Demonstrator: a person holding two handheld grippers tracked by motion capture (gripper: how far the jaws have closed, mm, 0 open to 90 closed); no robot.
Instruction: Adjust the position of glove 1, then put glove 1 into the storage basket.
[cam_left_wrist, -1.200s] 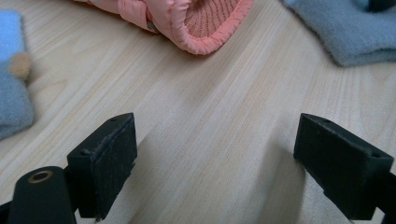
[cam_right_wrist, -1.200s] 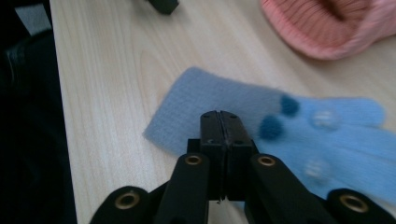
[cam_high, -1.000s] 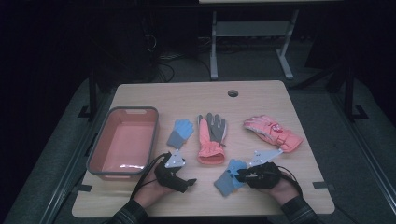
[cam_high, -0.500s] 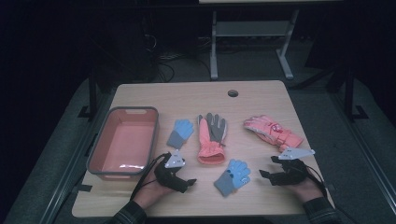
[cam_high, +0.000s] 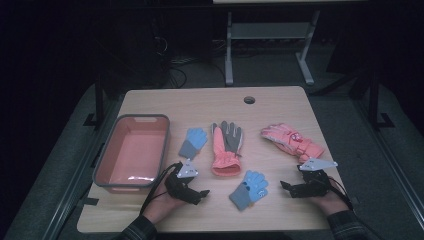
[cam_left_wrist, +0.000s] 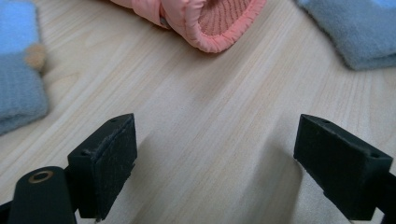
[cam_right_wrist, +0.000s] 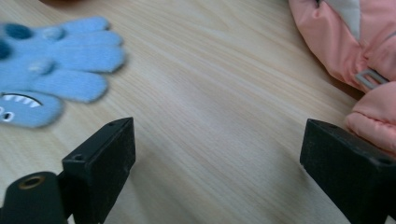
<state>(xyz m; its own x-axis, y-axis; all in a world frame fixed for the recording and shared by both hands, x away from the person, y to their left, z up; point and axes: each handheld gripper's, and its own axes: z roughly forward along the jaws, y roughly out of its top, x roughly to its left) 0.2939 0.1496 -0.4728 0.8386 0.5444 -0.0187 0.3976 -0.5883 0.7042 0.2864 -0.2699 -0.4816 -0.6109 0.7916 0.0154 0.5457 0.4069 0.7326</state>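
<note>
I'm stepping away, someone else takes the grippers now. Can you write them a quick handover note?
Left gripper: open, nothing between the jaws, low over the table near its front edge.
Right gripper: jaws have just been opening, nothing between them now; it sits right of the near blue glove.
Things: second blue glove beside the bin; pink-and-grey glove mid-table; pink ski glove at right, beyond the right gripper.
Done: near blue glove is set down on the table.
Left: the bin holds no gloves yet; probably pair them or load them.

Left gripper: low, jaws wide apart, empty.
Right gripper: low, jaws just opened, empty.
</note>
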